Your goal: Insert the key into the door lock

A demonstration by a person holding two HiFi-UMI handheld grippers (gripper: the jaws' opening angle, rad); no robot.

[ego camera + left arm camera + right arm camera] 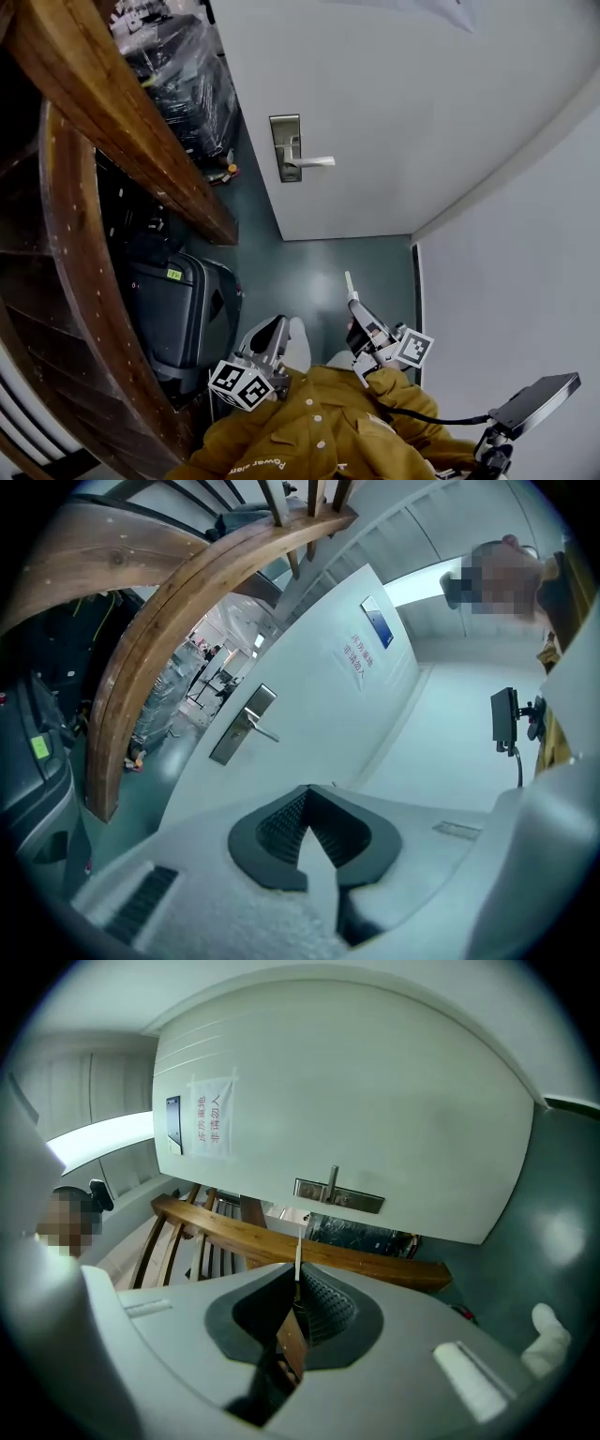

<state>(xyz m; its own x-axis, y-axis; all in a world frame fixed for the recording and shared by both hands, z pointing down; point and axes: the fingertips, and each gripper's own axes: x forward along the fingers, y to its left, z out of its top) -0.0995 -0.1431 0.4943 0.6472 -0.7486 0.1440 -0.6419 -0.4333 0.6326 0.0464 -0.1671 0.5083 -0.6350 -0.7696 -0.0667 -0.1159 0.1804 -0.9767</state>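
Key (296,1258) is clamped in our right hand-held gripper (298,1299). Only its thin pale blade sticks out past the pads, w/ a brown part wedged deeper between them; the head we can't make out. It's well apart from the door lock (286,147), tip aimed toward it. The keyhole on the lock plate is too small to tell. The lever handle (315,162) juts out to the right of the lock in the head view. Our left hand-held gripper (314,822) has its jaws together on nothing, also well short of the lock. A wooden stair rail (122,112) runs left of the lock & partly cuts off plastic-wrapped stuff (183,80) behind it. A sign (211,1115) hangs on the door (394,103), well apart from the lock, print unreadable.
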